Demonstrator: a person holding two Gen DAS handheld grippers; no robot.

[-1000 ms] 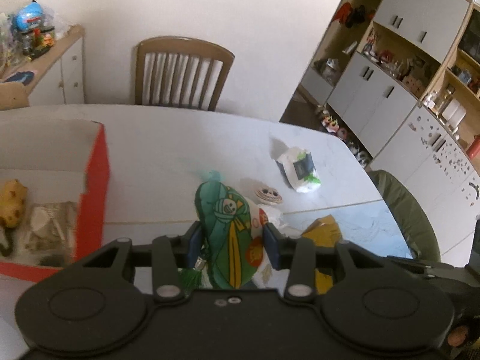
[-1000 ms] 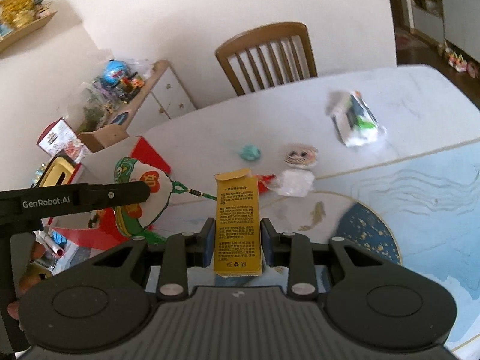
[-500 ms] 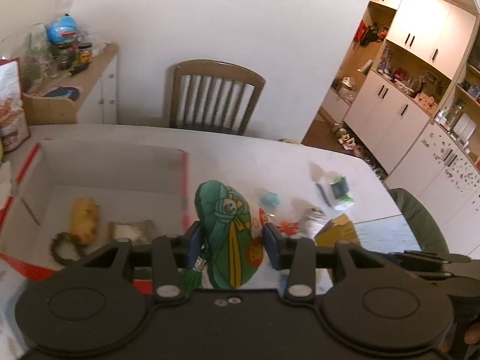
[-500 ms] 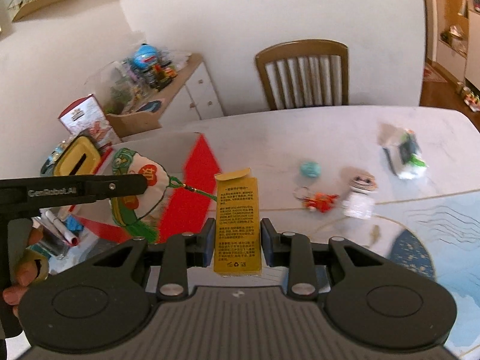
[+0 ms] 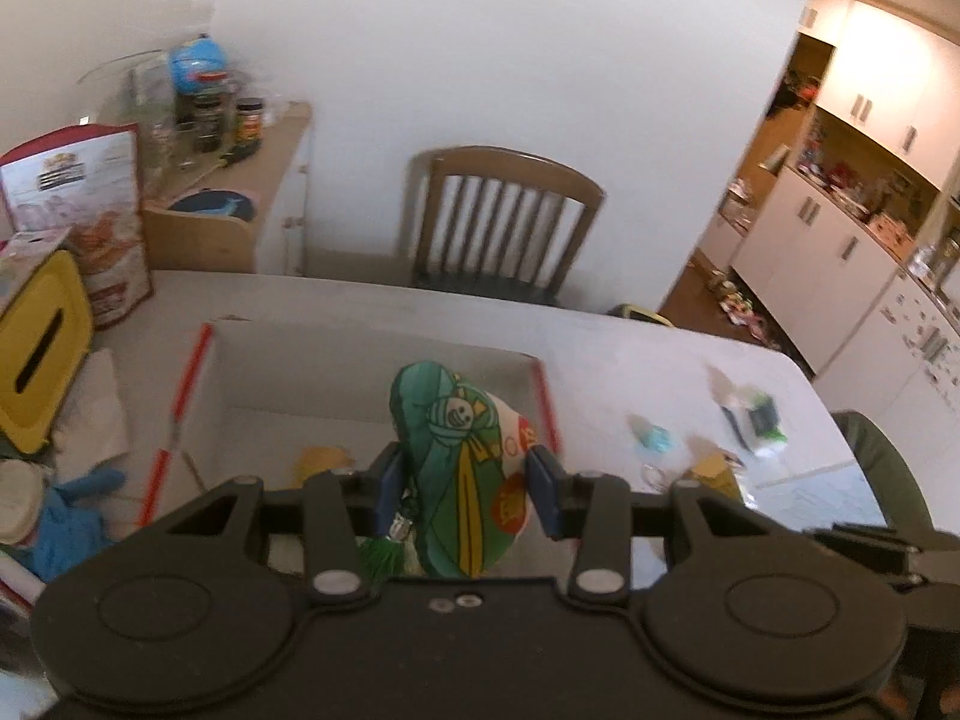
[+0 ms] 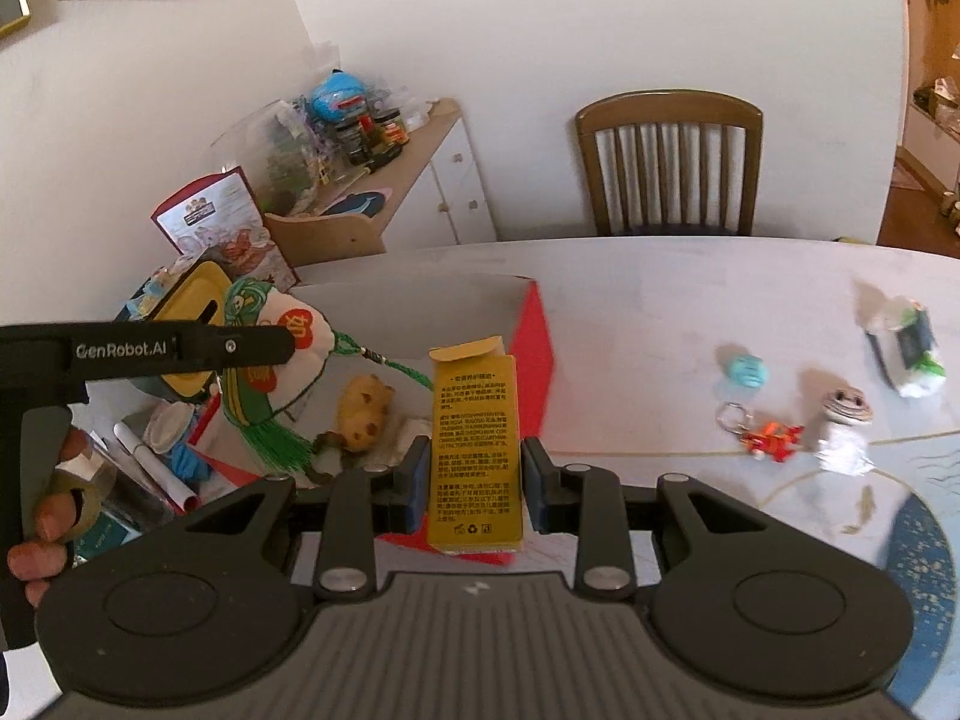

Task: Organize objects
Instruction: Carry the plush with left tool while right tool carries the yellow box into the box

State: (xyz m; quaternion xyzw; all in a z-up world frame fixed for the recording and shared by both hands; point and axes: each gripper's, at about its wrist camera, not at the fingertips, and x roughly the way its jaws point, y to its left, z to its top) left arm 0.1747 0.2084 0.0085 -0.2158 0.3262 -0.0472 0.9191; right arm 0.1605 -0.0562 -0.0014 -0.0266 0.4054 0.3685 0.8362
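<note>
My left gripper [image 5: 468, 492] is shut on a green and white embroidered pouch [image 5: 462, 456] with a green tassel, held over the open red and white box [image 5: 372, 378]. The pouch also shows in the right wrist view [image 6: 270, 360], above the box's left part. My right gripper [image 6: 474, 480] is shut on an upright yellow carton [image 6: 474, 450], near the box's red right wall [image 6: 537, 360]. Inside the box lie a yellow toy [image 6: 363, 405] and a pale packet [image 6: 402, 429].
On the table right of the box lie a teal ball [image 6: 747, 371], an orange keychain [image 6: 768, 435], a small jar in a clear bag [image 6: 843, 426] and a green and white packet [image 6: 906, 348]. A yellow tin [image 5: 36, 354], papers and pens sit left. A chair [image 6: 666, 168] stands behind.
Both grippers moved left toward the box with their loads. The pouch now hangs over the box interior, and the yellow carton has come up beside the box's right wall.
</note>
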